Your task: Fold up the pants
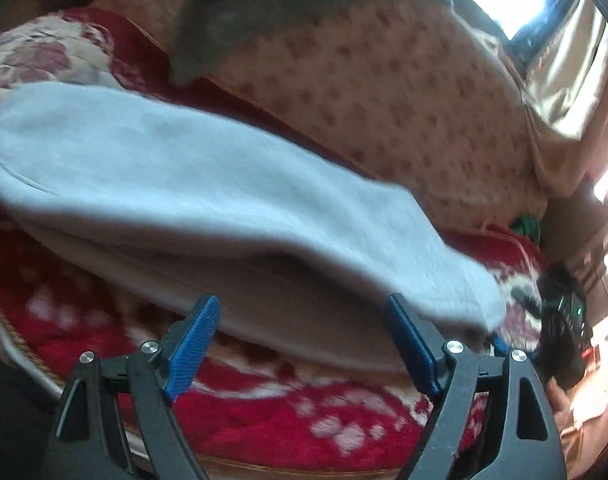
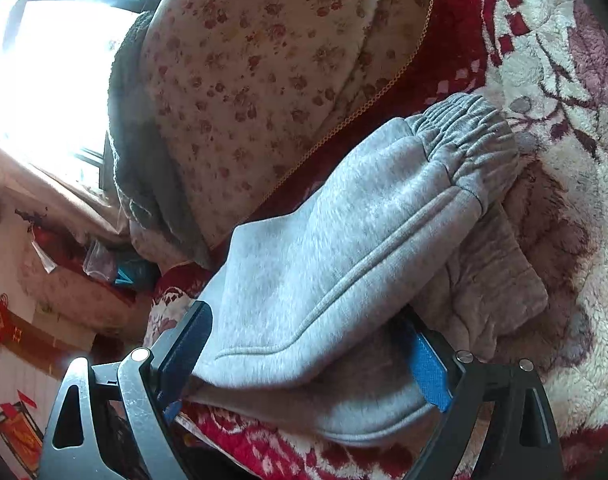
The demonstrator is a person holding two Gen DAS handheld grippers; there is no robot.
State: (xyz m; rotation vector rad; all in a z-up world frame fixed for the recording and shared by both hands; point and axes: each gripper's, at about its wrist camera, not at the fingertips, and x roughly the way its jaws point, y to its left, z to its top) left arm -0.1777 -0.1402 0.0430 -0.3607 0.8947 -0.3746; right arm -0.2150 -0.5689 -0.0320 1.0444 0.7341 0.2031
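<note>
While grey pants [image 2: 344,264] lie folded mid-frame on red blanket [image 2: 444,40], left gripper [image 1: 304,320] and right gripper [image 2: 304,344] gape, gripping nothing. Fold seemingly just laid; next likely regrasp for another fold.

Daylight floods both fisheye views from a window [image 2: 44,60] far beyond the fingertips, blown out to pure white glare. The left wrist view is smeared with motion blur across the grey pants [image 1: 224,200] ahead of the fingers. The right wrist view is sharper. Edges curve strongly and darken into black corners. A soft shadow lies under the fabric fold.
</note>
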